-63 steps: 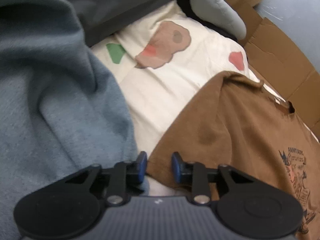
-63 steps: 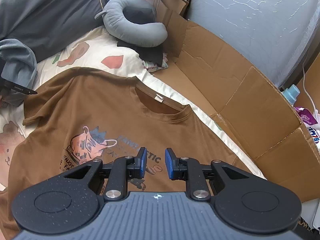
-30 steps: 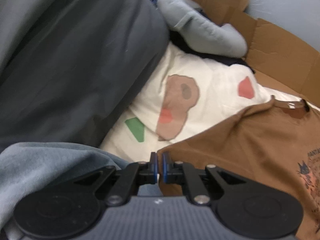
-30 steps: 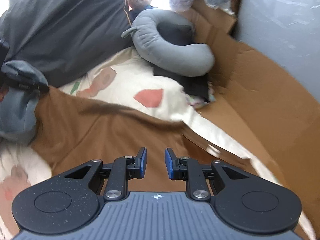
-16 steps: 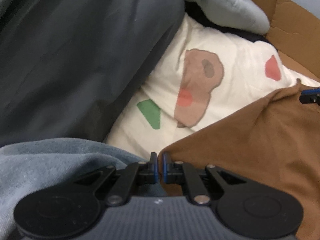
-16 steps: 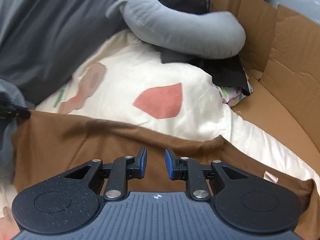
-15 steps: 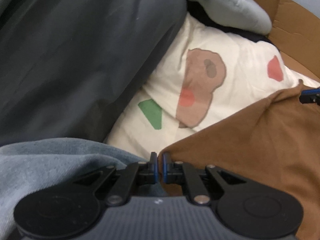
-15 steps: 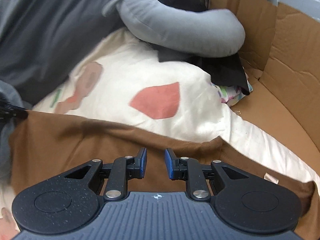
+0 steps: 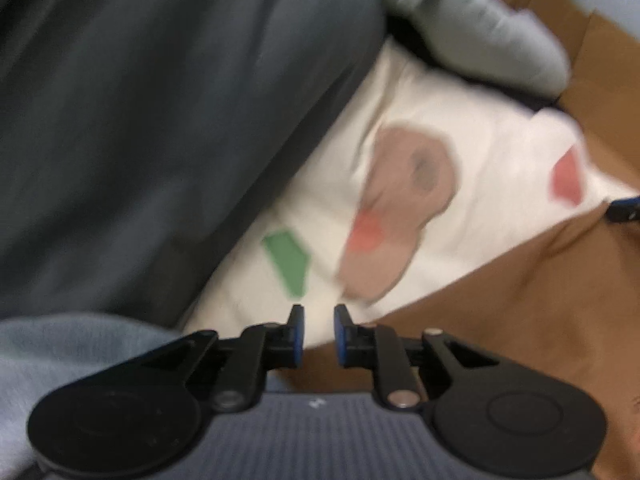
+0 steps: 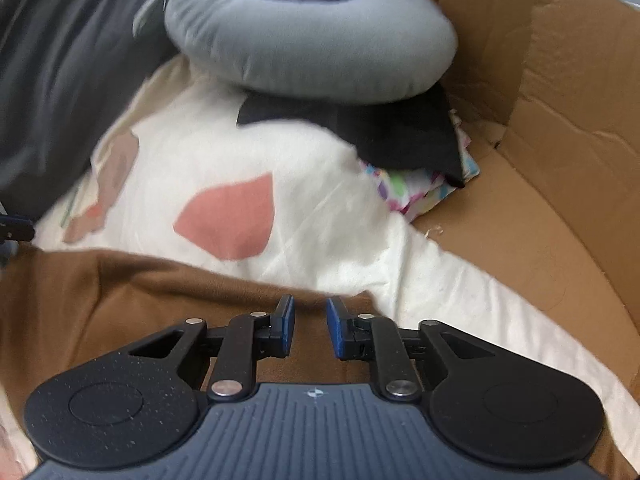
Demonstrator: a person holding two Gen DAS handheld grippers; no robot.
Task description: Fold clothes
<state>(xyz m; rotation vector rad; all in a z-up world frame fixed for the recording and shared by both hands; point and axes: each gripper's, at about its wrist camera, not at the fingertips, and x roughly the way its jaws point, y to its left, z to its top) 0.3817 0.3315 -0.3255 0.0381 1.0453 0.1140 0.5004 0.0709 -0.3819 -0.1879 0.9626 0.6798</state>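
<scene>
Brown T-shirt (image 10: 120, 300) lies across the lower frame of our right wrist view, on the white patterned bedsheet (image 10: 320, 208), its folded edge straight. We judge one fold laid, with more to make. Our left gripper (image 9: 318, 334) hangs over the shirt's corner, jaws slightly apart, holding nothing. Our right gripper (image 10: 307, 326) likewise sits parted and empty above the cloth.

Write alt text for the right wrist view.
The open right gripper hovers over the edge of a brown T-shirt spread on a white patterned bedsheet. Beyond lie a grey neck pillow and cardboard.
</scene>
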